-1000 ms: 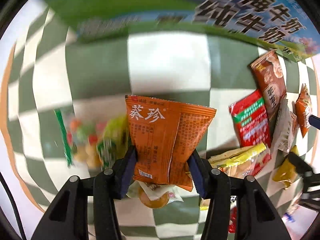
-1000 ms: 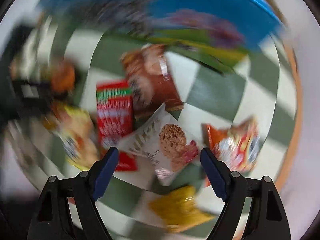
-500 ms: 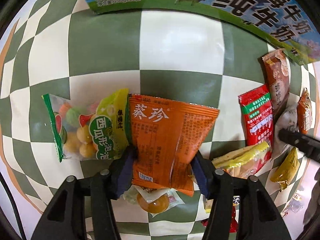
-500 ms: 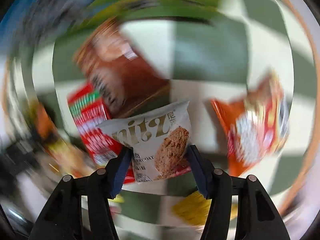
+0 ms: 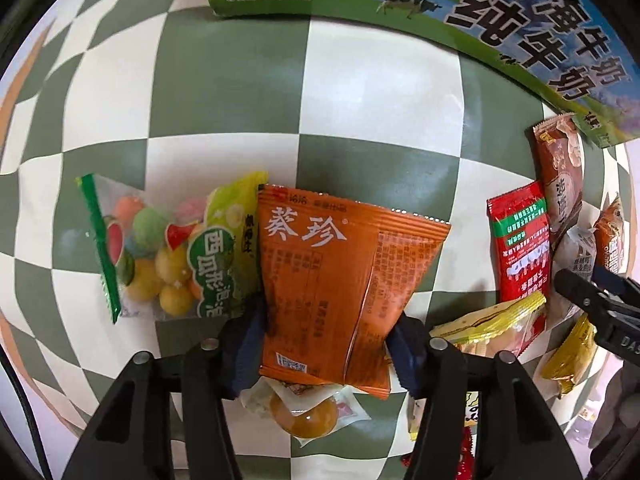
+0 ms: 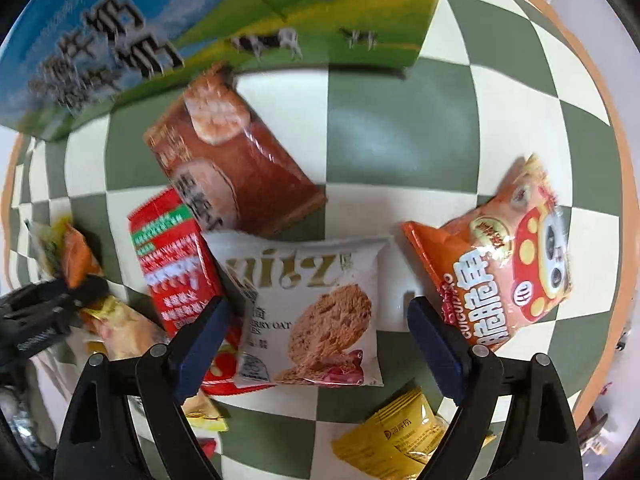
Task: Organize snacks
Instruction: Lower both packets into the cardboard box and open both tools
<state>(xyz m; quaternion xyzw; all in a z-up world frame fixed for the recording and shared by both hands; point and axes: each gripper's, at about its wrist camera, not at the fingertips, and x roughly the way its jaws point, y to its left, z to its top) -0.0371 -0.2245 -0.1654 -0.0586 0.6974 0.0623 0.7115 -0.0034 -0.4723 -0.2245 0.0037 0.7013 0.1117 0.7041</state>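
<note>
Now the left gripper [image 5: 326, 346] was closing, pads pinching the orange packet [image 5: 340, 288] by its lower edge above the checked cloth [image 5: 380, 92]; a candy bag [image 5: 172, 256] lay just beside it. The right gripper [image 6: 316, 338] was opening, jaws wide either side of the white cookie pack [image 6: 312, 304], pads clear of it. Red sachet [image 6: 174, 264] touched its left, milk carton [image 6: 160, 36] beyond

right hand-held gripper [image 6: 316, 332] opening, seemingly off cookie packet [image 6: 308, 312]
</note>
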